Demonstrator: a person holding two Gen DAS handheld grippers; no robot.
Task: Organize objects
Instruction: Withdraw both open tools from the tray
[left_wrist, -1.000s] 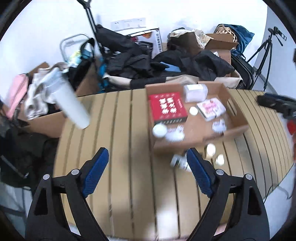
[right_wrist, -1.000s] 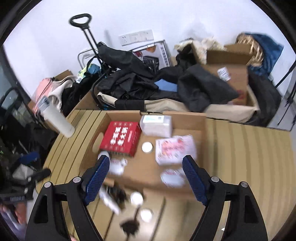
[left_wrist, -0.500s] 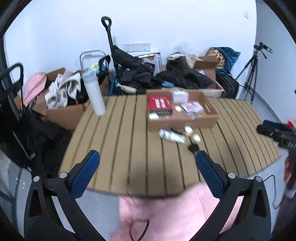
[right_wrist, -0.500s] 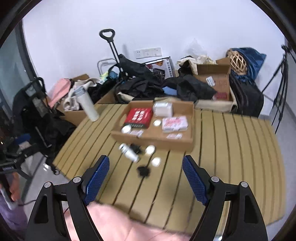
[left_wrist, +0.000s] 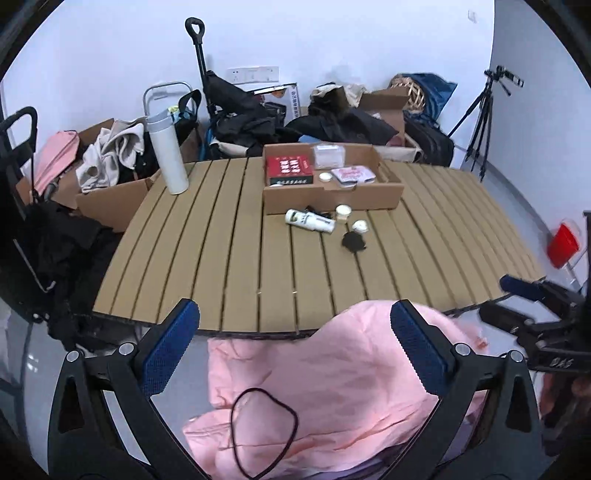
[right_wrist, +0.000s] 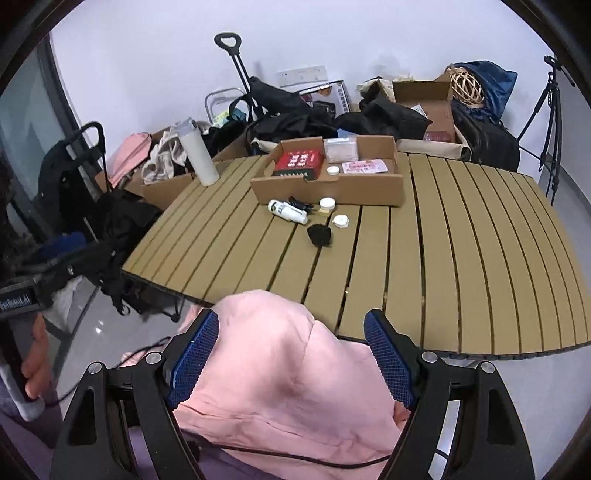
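- A shallow cardboard box (left_wrist: 332, 192) sits on the far middle of the slatted wooden table (left_wrist: 207, 258).
- Inside it, a red packet (left_wrist: 289, 170) lies at the left, a clear plastic case (left_wrist: 328, 154) at the far side, a pink-printed packet (left_wrist: 352, 174) at the right, and a small round white jar (left_wrist: 325, 177) between the red and pink ones.
- On the table just in front of the box's near wall lies a white bottle (left_wrist: 309, 220) on its side, with a small dark clip-like thing beside its far end.
- Right of the bottle stand two little white jars: one (left_wrist: 343, 212) close to the box wall, the other (left_wrist: 360, 226) a bit nearer.
- A crumpled black item (left_wrist: 354, 242) rests just near of those jars, touching the nearer one or almost so; which, I cannot tell.
- A tall white flask (left_wrist: 167, 155) stands upright at the table's far left corner, well apart from the box.
- The left gripper (left_wrist: 295, 350) hangs off the near edge of the table, its blue pads spread wide with nothing clamped; pink clothing (left_wrist: 314, 387) of the person lies beneath it.
- The right gripper (right_wrist: 291, 356) is likewise off the near edge, jaws apart and empty, above the same pink cloth.
- Behind the table, bags, dark clothes and cartons pile against the white wall; a tripod (left_wrist: 484, 122) stands at far right.
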